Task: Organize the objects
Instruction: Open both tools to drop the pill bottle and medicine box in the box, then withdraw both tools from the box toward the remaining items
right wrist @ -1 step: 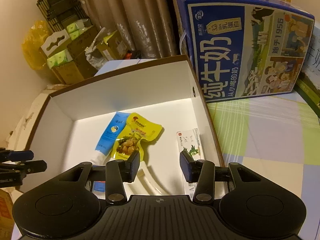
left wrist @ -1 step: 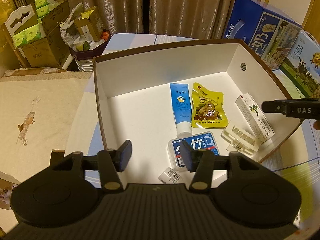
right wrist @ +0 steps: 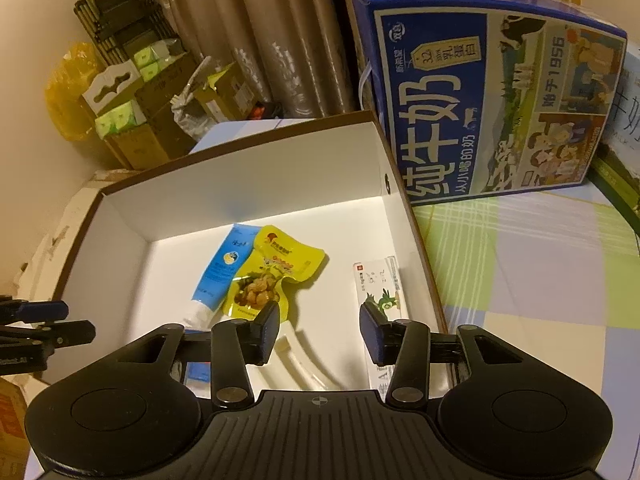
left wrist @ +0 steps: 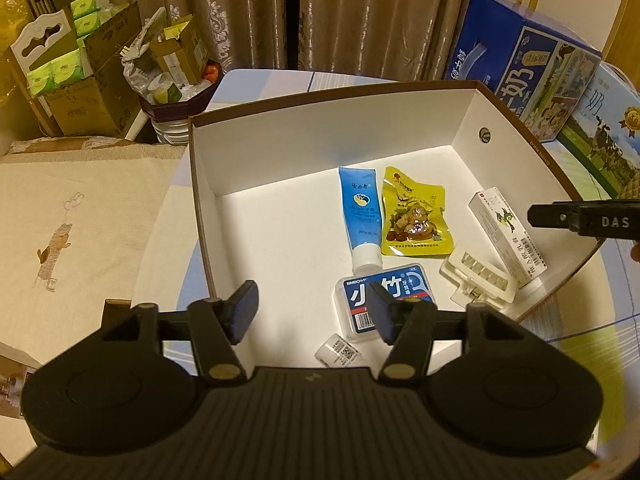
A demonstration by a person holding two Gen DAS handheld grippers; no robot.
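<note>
A white cardboard box (left wrist: 280, 152) with brown rims fills the middle of both views, its smooth floor bare across the left half. Toward the right lie a glossy blue tube (left wrist: 361, 216) with its long axis running top to bottom of the frame, white cap nearest the camera, a crinkled yellow snack pouch (left wrist: 414, 216) touching it, a slim white carton (left wrist: 507, 236) slanting along the right wall, a ribbed cream hair clip (left wrist: 478, 278) and a clear floss case (left wrist: 386, 296). The left gripper (left wrist: 312, 312) hovers at the lower edge, jaws apart and empty. The right gripper (right wrist: 318, 332) hangs over the carton's near end, jaws likewise spread.
</note>
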